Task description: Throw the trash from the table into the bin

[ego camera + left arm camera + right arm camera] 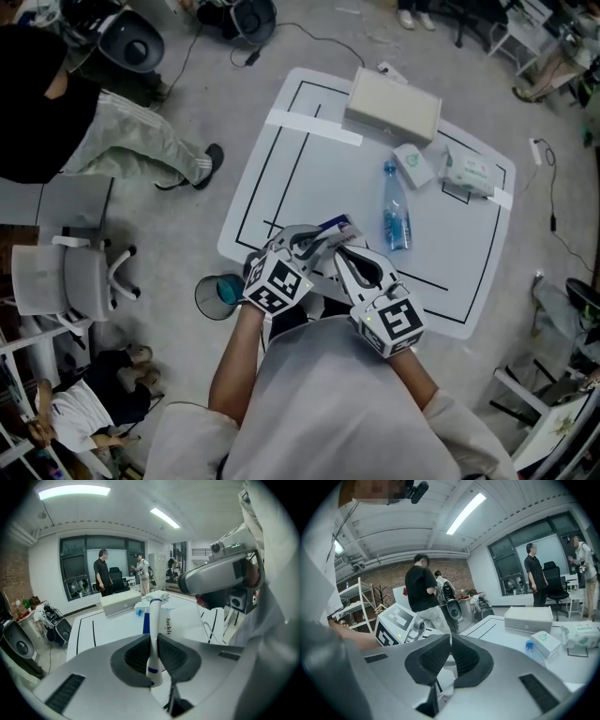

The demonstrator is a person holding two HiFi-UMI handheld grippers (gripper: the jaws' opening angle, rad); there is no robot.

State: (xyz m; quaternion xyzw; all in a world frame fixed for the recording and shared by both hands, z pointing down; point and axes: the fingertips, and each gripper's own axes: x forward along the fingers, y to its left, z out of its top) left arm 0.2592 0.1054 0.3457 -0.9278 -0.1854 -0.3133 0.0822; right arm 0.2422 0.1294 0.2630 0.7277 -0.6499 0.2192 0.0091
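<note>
Far left, head view: a person in a black top stands on the floor well clear of the table, with a grey chair below them.

The bin stands on the floor just beside the table's near left corner. Something teal lies inside it.

Left gripper: raised over the table's near edge and angled downward. Its own view shows the jaws clamped on the upright edge of a flat white and blue paper bag, which stands between the pads and rises above them. The bag is therefore off the table surface and over the near edge. It is near the bin but not above it.

Right gripper: close beside the left one, on the other side of the bag. In its own view the jaws are pressed together. White paper shows just under them. Whether a thin edge of the bag is pinched there cannot be told.

Table: white top with black lines and strips of white tape. Items left on it:
- A clear bottle with a blue cap, lying on its side right of centre.
- A white box at the far edge.
- A small white carton, just beside the bottle's cap end.
- A white tissue pack to the carton's right, near the right edge.
</note>
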